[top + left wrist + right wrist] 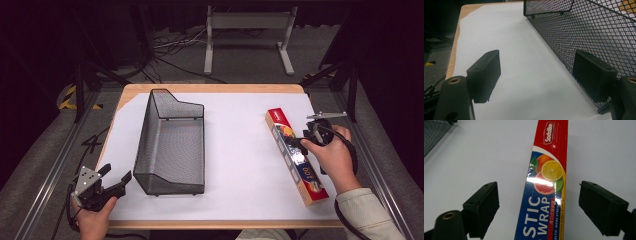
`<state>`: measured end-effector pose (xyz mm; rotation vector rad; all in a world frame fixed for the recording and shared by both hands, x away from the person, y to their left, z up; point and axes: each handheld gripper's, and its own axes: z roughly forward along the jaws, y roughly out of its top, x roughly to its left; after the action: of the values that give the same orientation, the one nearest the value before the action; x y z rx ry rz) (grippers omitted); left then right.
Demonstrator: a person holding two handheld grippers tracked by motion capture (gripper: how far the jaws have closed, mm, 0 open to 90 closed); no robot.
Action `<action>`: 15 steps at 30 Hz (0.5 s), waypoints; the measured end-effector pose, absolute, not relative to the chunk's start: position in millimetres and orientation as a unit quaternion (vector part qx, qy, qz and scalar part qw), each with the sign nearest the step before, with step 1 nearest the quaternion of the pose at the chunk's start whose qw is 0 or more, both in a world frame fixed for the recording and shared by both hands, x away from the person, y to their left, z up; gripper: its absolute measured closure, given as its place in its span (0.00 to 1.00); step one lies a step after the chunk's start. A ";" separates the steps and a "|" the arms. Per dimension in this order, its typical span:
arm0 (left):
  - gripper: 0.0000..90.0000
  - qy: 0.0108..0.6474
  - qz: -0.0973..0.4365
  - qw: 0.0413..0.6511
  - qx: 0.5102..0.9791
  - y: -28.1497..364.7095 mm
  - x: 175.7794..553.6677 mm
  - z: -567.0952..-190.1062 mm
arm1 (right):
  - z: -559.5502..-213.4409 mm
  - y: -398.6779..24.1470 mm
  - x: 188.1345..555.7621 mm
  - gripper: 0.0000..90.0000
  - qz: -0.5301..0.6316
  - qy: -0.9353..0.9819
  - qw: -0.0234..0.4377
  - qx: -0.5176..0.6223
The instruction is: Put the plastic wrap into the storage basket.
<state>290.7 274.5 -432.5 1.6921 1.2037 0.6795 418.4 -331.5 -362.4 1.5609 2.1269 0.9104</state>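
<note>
A long plastic wrap box, red and blue with citrus pictures, lies flat on the white sheet at the right of the table. My right gripper is over its middle, held by a hand. In the right gripper view the box runs between the open jaws of my right gripper, with a gap on each side. A black mesh basket stands empty at centre left. My left gripper rests open near the table's front left corner, just left of the basket. Its right jaw is close beside the basket wall.
White paper covers most of the wooden table. Metal frame rails run along both sides of the table. A grey stand and cables lie on the floor beyond the far edge.
</note>
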 end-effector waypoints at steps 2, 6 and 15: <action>0.26 0.490 0.275 0.461 0.687 274.5 290.6 -432.5 | -367.1 -329.9 420.9 0.18 0.309 0.753 0.170 0.555; 0.26 0.489 0.276 0.460 0.688 274.4 290.7 -432.6 | -376.1 -326.3 424.2 0.18 0.288 0.759 0.159 0.562; 0.26 0.490 0.276 0.459 0.688 274.4 290.9 -432.8 | -391.2 -322.9 428.7 0.17 0.243 0.767 0.130 0.580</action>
<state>290.9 274.4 -432.8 1.6951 1.2060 0.6807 428.7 -322.9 -391.2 1.6845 2.2287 0.7057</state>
